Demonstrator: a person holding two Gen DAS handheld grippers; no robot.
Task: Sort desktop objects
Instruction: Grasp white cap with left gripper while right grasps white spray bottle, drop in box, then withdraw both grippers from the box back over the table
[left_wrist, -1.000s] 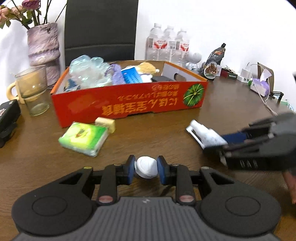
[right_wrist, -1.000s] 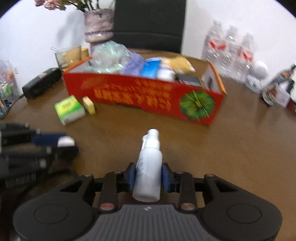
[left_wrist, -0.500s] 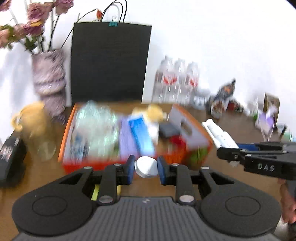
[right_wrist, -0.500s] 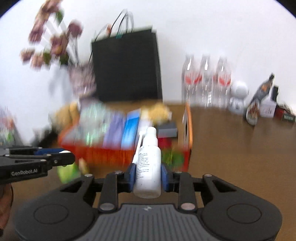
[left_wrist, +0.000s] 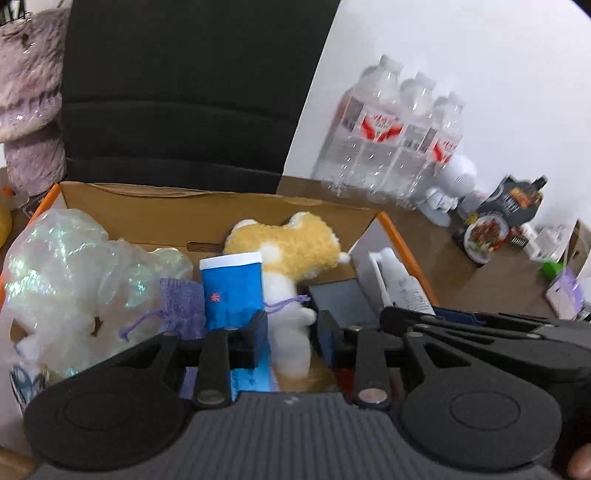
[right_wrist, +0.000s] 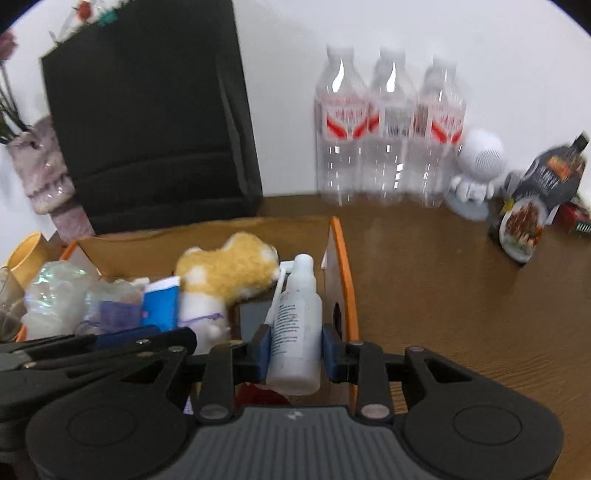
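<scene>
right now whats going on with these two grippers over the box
A person is sorting desk clutter into an orange cardboard box with a handheld gripper in each hand. The right gripper is clamped on a white spray bottle over the box's right end. The left gripper has just been opening; the small white round thing it carried is no longer between its pads, and only the plush toy in the box shows through the gap. Where that round thing landed is not visible.

Home or office desk: wooden tabletop (right_wrist: 443, 277), water bottles (right_wrist: 388, 129), vase (right_wrist: 44, 173).
</scene>
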